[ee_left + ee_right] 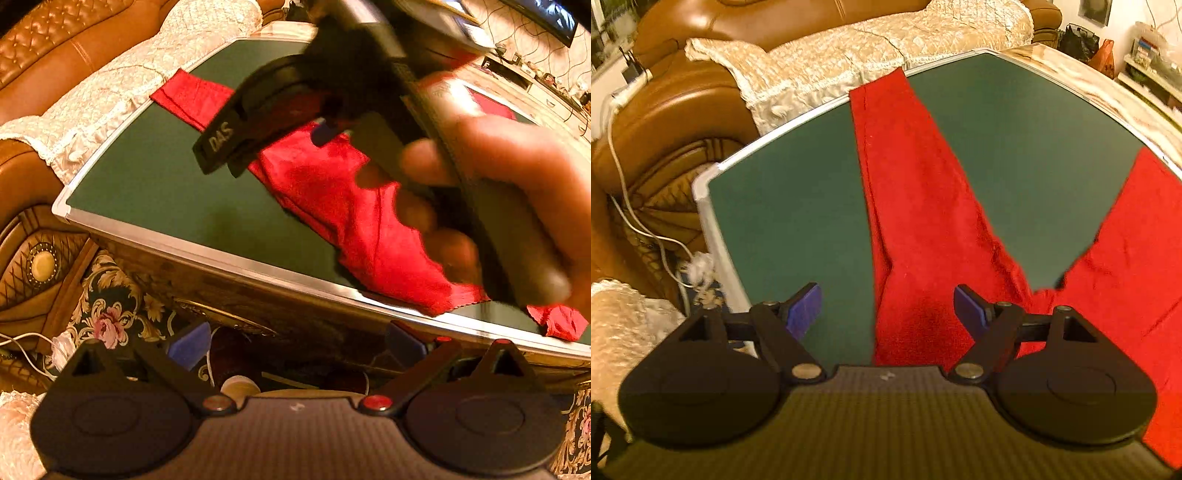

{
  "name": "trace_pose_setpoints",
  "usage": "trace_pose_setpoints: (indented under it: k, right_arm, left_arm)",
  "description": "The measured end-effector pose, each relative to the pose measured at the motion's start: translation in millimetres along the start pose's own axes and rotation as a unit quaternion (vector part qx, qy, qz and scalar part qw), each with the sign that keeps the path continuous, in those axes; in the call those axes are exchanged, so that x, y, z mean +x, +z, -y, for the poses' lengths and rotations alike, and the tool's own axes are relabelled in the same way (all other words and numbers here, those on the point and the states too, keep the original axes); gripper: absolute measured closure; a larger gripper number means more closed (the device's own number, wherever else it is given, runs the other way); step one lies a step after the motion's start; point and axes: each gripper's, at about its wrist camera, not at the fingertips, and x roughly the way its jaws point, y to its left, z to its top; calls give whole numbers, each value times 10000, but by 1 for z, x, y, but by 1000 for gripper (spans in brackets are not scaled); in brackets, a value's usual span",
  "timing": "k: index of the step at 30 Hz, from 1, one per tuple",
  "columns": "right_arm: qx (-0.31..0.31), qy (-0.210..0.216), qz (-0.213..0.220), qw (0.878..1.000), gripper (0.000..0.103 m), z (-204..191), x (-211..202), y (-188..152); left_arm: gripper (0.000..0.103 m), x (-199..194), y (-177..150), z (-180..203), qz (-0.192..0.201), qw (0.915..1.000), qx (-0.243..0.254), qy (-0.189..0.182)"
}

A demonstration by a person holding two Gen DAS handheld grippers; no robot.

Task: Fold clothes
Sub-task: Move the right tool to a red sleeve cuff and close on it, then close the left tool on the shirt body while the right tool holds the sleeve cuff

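Observation:
Red trousers (908, 192) lie spread in a V on the green table top (790, 199); one leg runs to the far edge and the other leg (1137, 236) reaches right. My right gripper (886, 312) hovers open just above the waist end, blue pads (804, 311) apart and empty. In the left wrist view the trousers (332, 206) hang slightly over the near metal rim (221, 258). A hand (517, 173) holds the right tool over them. My left gripper (295, 343) is open and empty, low in front of the table's side, below the rim.
A brown leather sofa (687, 110) with a cream lace cover (827, 62) wraps the table's far and left sides. White cables (635, 221) hang by the armrest. A floral carpet (110, 317) lies below. Shelving with clutter (532, 77) stands at the right.

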Motion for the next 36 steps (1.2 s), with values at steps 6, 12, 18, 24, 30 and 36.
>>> trace_pose_setpoints:
  k: [6,12,18,24,30,36]
  right_arm:
    - [-6,-50,-207,9998,17,3,11,7]
    - [-61,-104,-374,9992,48,3,14,12]
    - [33,-120,-519,9986,74,13,13,12]
    - [127,-137,-665,9976,97,23,12,11]
    - [499,67,-543,9973,97,46,3,24]
    - [788,253,-168,9964,97,73,-41,23]
  left_arm:
    - [0,6,3,-4,-30,10000,-35,-4]
    - [0,9,3,-5,-14,10000,-25,-57]
    - [0,14,5,-6,46,9999,-40,-109]
    - [5,17,10,-5,206,9995,23,-235]
    - [6,21,16,5,291,9978,149,-582]
    - [6,30,25,14,293,9965,176,-768]
